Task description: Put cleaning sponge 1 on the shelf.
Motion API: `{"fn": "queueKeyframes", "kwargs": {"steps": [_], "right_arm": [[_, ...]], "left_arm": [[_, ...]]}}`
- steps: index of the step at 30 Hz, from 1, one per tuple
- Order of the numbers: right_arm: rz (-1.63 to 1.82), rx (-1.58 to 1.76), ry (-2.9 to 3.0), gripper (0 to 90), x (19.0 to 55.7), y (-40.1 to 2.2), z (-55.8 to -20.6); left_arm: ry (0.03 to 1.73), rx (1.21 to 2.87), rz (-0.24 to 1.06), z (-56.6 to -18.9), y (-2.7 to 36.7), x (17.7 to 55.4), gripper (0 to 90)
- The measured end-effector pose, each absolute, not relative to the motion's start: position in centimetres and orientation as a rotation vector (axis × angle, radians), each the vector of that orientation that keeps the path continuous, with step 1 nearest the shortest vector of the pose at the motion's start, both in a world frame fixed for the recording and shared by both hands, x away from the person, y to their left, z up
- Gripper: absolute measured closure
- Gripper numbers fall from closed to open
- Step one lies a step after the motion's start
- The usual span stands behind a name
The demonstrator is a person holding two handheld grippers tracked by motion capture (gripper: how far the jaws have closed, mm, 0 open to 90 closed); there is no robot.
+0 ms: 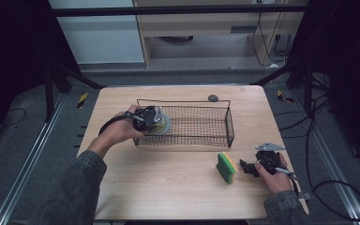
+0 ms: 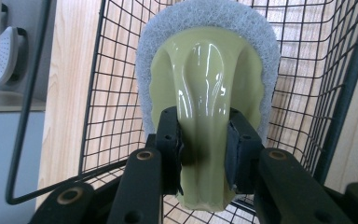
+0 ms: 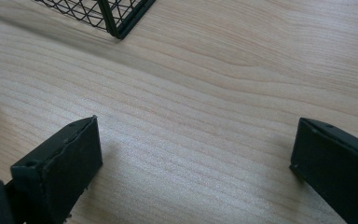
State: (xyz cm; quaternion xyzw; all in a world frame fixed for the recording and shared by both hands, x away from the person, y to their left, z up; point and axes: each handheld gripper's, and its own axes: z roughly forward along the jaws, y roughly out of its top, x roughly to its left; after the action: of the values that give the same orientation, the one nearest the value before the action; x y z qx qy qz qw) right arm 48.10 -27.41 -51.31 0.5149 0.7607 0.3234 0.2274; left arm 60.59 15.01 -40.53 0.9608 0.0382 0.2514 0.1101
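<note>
My left gripper is shut on the glossy pale-green handle of a scrubber with a white-grey pad around its rim. It holds the scrubber inside the left end of the black wire basket, where the left gripper and the scrubber sit just within the left wall. My right gripper rests low at the table's front right, open, just right of a green and yellow sponge standing on edge. Between its fingers lies bare wood, with a basket corner beyond.
A small dark round object lies on the table behind the basket's far rim. The light wooden table has free room in front of the basket. Black frame posts and cables stand around the table's sides.
</note>
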Motion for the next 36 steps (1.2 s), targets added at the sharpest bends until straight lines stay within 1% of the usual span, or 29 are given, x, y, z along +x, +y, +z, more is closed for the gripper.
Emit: {"fn": "queueKeyframes", "kwargs": {"steps": [19, 23, 25, 34, 36], "right_arm": [[0.891, 1.426, 2.091, 2.1, 48.1, -27.4, -51.3], [0.890, 1.424, 2.092, 2.1, 48.1, -27.4, -51.3], [0.891, 1.424, 2.091, 2.1, 48.1, -27.4, -51.3], [0.888, 1.428, 2.088, 2.1, 48.0, -27.4, -51.3], [0.888, 1.428, 2.088, 2.0, 48.0, -27.4, -51.3]], "left_arm": [[0.176, 2.823, 0.633, -41.6, 14.5, 61.6, 69.5], [0.178, 2.823, 0.627, -41.8, 14.3, 61.7, 69.6], [0.182, 2.830, 0.601, -42.1, 14.0, 61.9, 69.5], [0.178, 2.836, 0.593, -42.3, 13.4, 61.8, 69.3], [0.187, 2.825, 0.606, -42.3, 13.4, 61.8, 67.9]]}}
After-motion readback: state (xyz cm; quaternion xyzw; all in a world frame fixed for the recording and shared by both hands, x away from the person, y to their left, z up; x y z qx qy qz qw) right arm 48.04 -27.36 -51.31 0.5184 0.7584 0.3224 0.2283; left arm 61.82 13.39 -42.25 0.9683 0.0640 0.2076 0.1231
